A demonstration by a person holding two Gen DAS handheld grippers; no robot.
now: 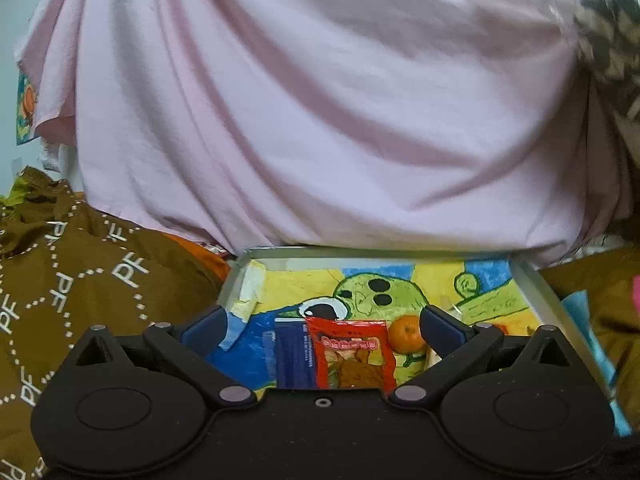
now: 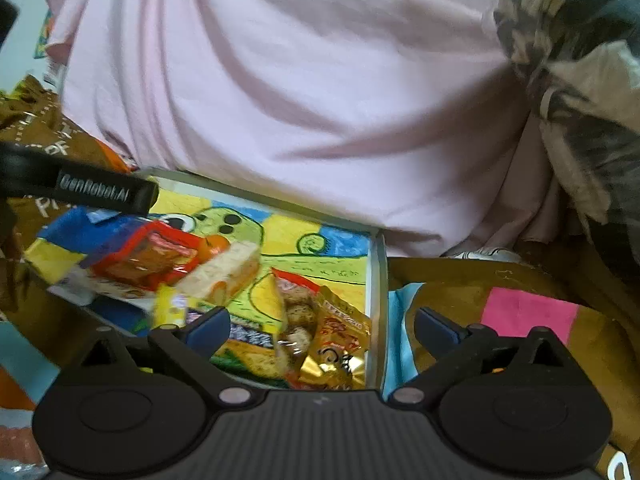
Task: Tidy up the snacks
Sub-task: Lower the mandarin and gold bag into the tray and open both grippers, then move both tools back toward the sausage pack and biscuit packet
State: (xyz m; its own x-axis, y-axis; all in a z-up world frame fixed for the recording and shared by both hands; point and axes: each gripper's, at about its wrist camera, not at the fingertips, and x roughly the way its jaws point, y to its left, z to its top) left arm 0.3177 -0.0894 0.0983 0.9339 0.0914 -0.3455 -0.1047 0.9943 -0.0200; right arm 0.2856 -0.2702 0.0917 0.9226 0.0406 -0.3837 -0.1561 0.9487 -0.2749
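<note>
A shallow tray [image 1: 536, 280] lined with a bright cartoon drawing holds the snacks. In the left wrist view a red packet [image 1: 352, 354] lies on a dark blue packet [image 1: 292, 356], with a small orange [image 1: 406, 334] beside them. My left gripper [image 1: 324, 320] is open above them and its pads touch nothing. In the right wrist view a gold packet [image 2: 340, 344] and a clear bag of round biscuits [image 2: 298, 312] lie by the tray's right wall [image 2: 378, 280]. My right gripper [image 2: 322, 320] hangs open over them. A pale cake bar [image 2: 224, 272] and the red packet [image 2: 148, 256] lie further left.
A pink cloth [image 1: 320, 120] hangs right behind the tray. Brown fabric printed with letters [image 1: 80, 272] surrounds it. Pink paper [image 2: 528, 312] and light blue paper [image 2: 400, 320] lie right of the tray. The left gripper's black finger [image 2: 96, 192] reaches in at the left.
</note>
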